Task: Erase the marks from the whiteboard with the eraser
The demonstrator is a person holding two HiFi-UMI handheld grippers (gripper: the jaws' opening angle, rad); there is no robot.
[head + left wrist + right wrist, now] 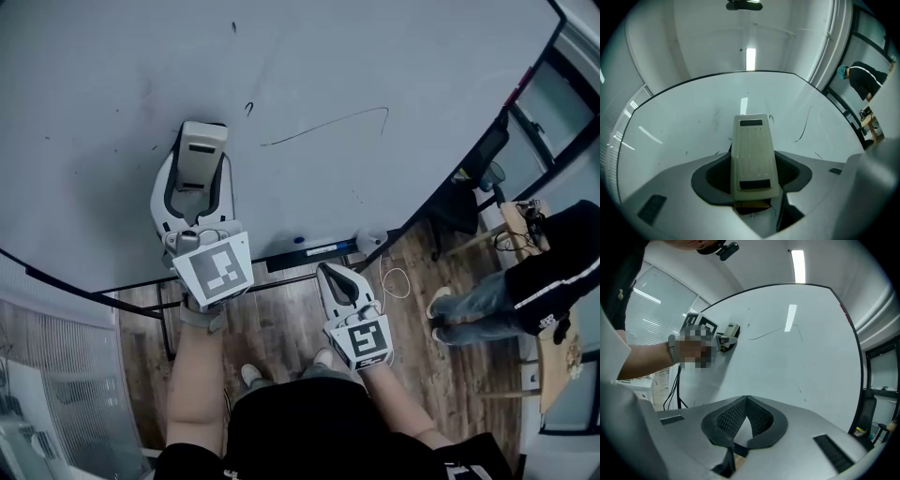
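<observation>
Eraser point(202, 145), a pale cream block with a ribbed back, sits clamped between the two jaws of the left gripper point(199, 176) on the left part of the whiteboard point(394, 56). In the left gripper view the block point(752, 154) fills the gap between the dark pads, its long side pointing up the board, and the jaws press on both of its flanks. Seen from the right gripper view, it point(732, 330) looks to lie flat against the white surface. Just to its right is a small hooked mark point(248, 109), and farther right a long thin line point(328, 125) rises to a sharp corner and drops; a short stroke point(233, 27) sits higher up. Faint specks dot the board around the block. Below the board's lower edge, a tray point(314, 253) holds a blue-capped marker point(299, 240). The right gripper point(336, 277) hangs lower, off the board and above the wooden floor point(281, 328); its jaws are pressed together at the tips point(746, 400) with nothing between them. At the far right a person in dark top and jeans point(525, 281) stands beside a desk
</observation>
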